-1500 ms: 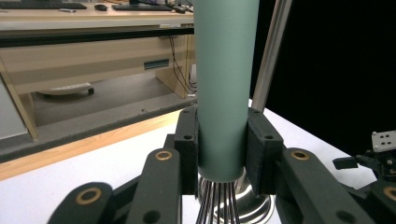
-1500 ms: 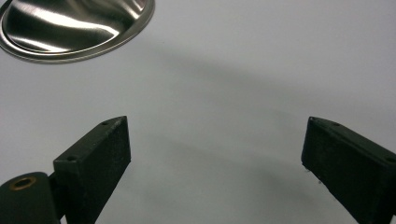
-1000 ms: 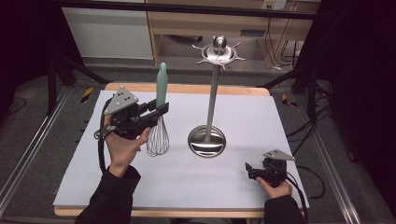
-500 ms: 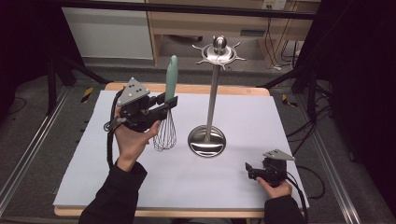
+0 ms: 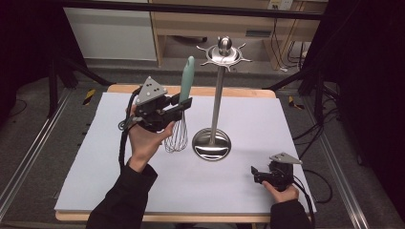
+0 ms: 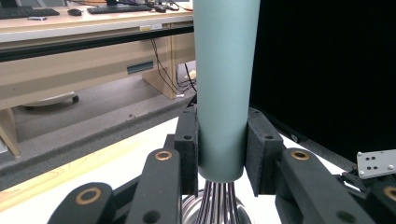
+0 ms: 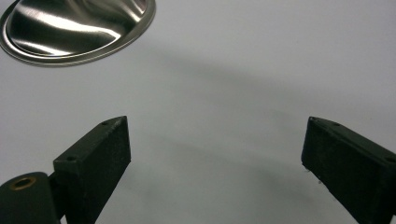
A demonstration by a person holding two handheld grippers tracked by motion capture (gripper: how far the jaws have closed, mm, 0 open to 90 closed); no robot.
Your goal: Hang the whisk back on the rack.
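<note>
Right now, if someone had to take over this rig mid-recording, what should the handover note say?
Left gripper: shut on the whisk, clamped low on its teal handle, whisk upright and lifted, wire head beside the stand.
Right gripper: open, holding nothing, low at the near right of the white table.
Utensil stand: upright mid-table, hooks at the top bare.
Done: whisk picked up.
Left, most likely: hang the whisk on a hook of the stand and release.
</note>
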